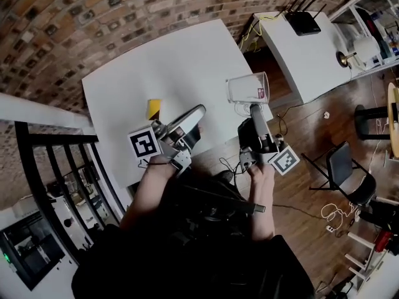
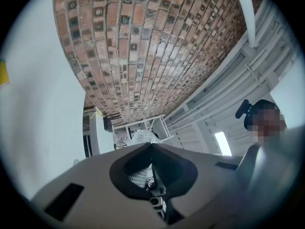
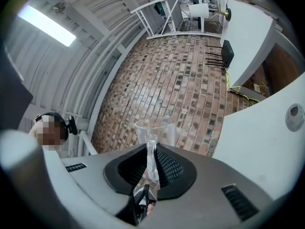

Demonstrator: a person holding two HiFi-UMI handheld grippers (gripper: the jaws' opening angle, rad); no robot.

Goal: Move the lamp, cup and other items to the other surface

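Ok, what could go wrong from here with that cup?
The right gripper pinches the clear cup only by its thin handle, so it may swing or slip loose. Cables and a chair sit on the floor near the other table, a possible trip hazard.

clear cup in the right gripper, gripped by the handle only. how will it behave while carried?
The clear cup looks thin-walled and empty, so it is probably light. The right gripper pinches only its narrow handle, with the body out past the jaws, so it could pivot on quick moves. The smooth handle may also slip.
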